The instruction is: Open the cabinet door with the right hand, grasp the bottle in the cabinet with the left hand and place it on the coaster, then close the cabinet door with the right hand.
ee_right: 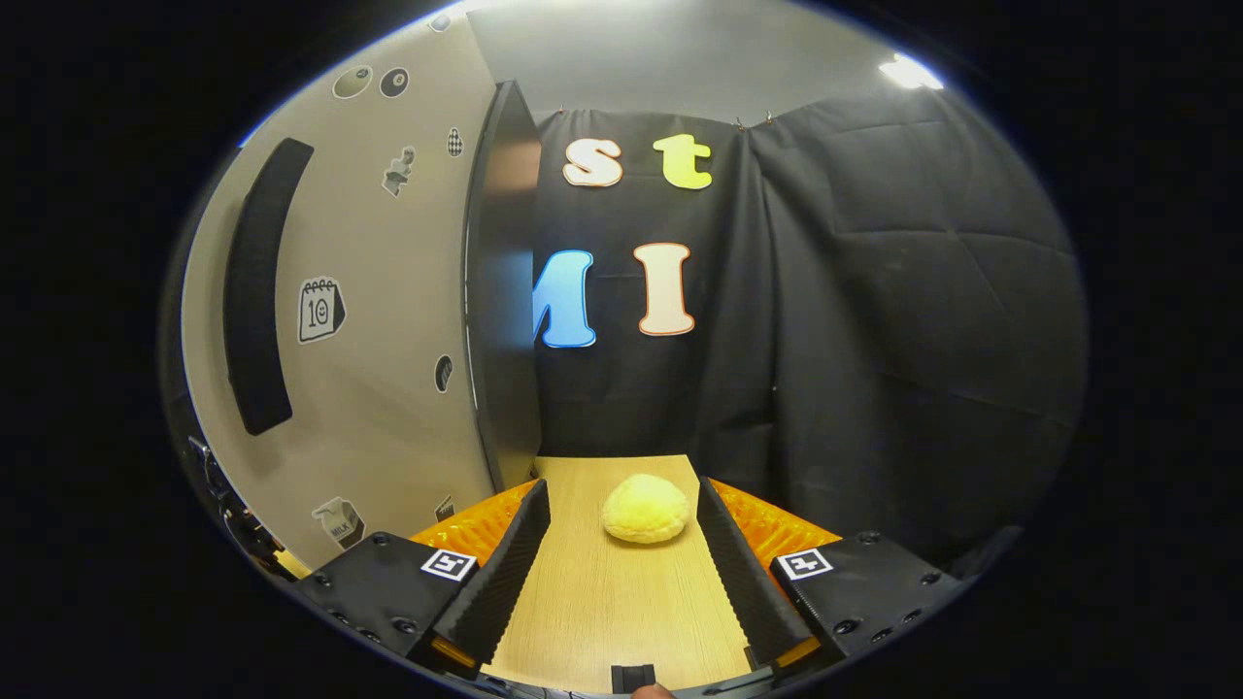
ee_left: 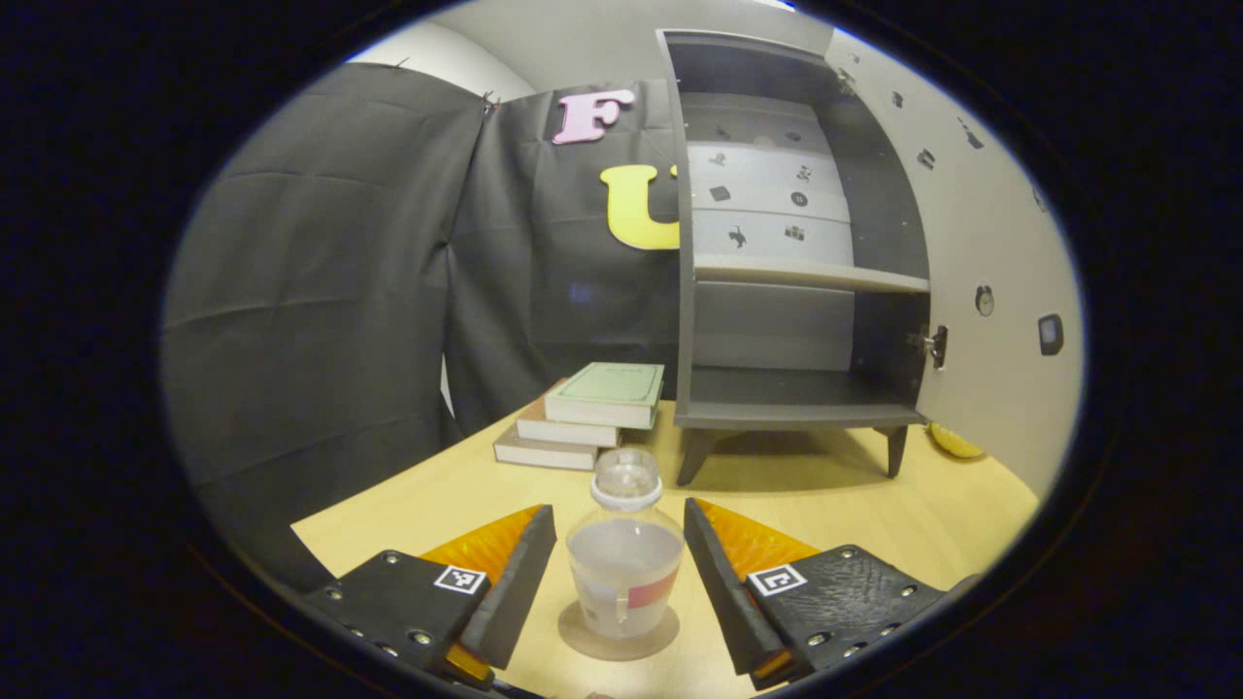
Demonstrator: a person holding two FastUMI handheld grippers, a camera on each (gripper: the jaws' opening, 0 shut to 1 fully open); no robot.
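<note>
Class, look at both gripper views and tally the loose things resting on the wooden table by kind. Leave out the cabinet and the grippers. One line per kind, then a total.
Books: 3, in one stack
Bottle: 1, standing on the coaster
Coaster: 1
Round yellow thing: 1, beside the open cabinet door
Total: 6

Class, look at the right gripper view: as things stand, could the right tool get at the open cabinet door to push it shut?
Probably yes. The door stands open just left of the right tool, with bare table beside it; the yellow lump lies ahead, not between them.
</note>
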